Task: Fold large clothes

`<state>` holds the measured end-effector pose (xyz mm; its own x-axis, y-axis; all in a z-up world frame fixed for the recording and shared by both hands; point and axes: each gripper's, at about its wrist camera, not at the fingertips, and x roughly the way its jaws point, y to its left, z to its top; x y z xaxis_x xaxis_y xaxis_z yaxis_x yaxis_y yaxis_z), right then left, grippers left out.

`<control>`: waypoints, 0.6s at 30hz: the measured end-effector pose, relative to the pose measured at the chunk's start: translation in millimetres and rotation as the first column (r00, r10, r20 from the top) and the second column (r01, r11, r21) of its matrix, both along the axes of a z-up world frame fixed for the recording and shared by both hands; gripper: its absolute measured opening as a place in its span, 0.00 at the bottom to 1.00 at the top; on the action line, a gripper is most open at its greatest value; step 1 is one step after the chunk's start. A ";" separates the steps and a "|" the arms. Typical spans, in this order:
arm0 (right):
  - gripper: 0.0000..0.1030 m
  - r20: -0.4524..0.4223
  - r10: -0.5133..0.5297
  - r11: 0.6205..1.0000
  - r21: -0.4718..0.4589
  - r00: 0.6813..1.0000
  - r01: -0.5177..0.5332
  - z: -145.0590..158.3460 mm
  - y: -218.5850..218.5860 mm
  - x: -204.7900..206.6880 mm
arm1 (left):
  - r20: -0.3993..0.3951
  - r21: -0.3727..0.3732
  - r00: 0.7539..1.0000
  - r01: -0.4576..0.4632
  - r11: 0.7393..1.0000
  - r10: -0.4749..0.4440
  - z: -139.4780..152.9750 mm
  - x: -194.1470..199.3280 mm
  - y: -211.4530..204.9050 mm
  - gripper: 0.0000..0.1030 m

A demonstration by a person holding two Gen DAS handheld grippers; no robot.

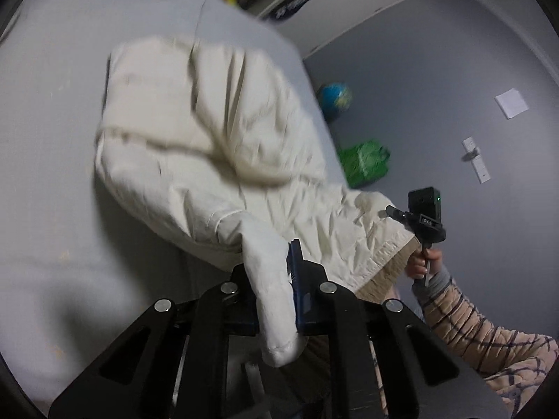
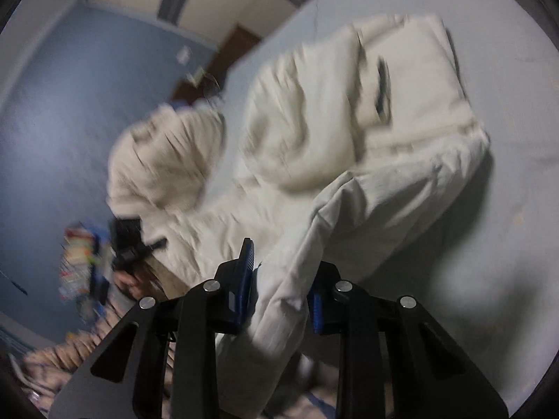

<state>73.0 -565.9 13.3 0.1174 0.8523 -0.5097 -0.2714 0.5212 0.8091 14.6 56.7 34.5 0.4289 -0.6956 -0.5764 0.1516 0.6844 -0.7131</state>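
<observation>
A large cream-white garment (image 1: 216, 146) lies bunched on a pale grey table (image 1: 52, 139), with part hanging over the table edge. My left gripper (image 1: 270, 272) is shut on a fold of the garment's edge, which droops between the fingers. My right gripper (image 2: 279, 279) is shut on another part of the same garment (image 2: 349, 132), lifted above the table (image 2: 506, 244). The right gripper also shows in the left wrist view (image 1: 424, 216), beside the garment's hem. The left gripper shows blurred in the right wrist view (image 2: 127, 244).
The table edge runs diagonally in the left wrist view; beyond it is blue-grey floor with a blue-green globe (image 1: 335, 97), a green bag (image 1: 365, 162) and white paper (image 1: 512, 103). In the right wrist view colourful items (image 2: 78, 262) lie on the floor at left.
</observation>
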 end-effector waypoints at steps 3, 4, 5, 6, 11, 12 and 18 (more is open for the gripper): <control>0.23 0.027 -0.070 0.994 0.089 0.997 0.067 17.6 -10.0 21.7 | 0.064 -0.012 0.998 -0.029 1.000 0.029 15.8 11.8 10.8 0.12; 0.23 0.035 -0.092 0.989 0.115 0.995 0.087 21.9 -11.8 29.1 | 0.079 -0.022 0.996 -0.037 0.999 0.038 19.2 15.0 13.9 0.12; 0.23 0.037 -0.109 0.986 0.132 0.993 0.103 24.2 -13.6 34.8 | 0.101 -0.037 0.993 -0.052 0.998 0.055 23.6 20.4 18.8 0.12; 0.23 0.035 -0.130 0.981 0.152 0.991 0.123 26.1 -15.4 41.8 | 0.121 -0.050 0.990 -0.067 0.997 0.073 27.3 24.8 22.0 0.12; 0.22 0.008 -0.235 0.945 0.236 0.972 0.226 27.6 -23.6 76.1 | 0.213 -0.129 0.965 -0.127 0.984 0.153 31.1 51.8 37.9 0.12; 0.22 0.000 -0.251 0.938 0.248 0.968 0.243 26.5 -25.7 83.8 | 0.219 -0.146 0.961 -0.139 0.979 0.169 29.9 57.8 40.6 0.12; 0.22 -0.040 -0.321 0.904 0.284 0.946 0.319 18.9 -33.9 124.6 | 0.236 -0.250 0.934 -0.208 0.946 0.267 24.4 94.7 60.4 0.12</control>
<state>197.6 -599.8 32.2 0.4111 0.8765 -0.2506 -0.1350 0.3303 0.9342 109.4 117.1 58.9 0.7124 -0.6493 -0.2662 0.2066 0.5565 -0.8047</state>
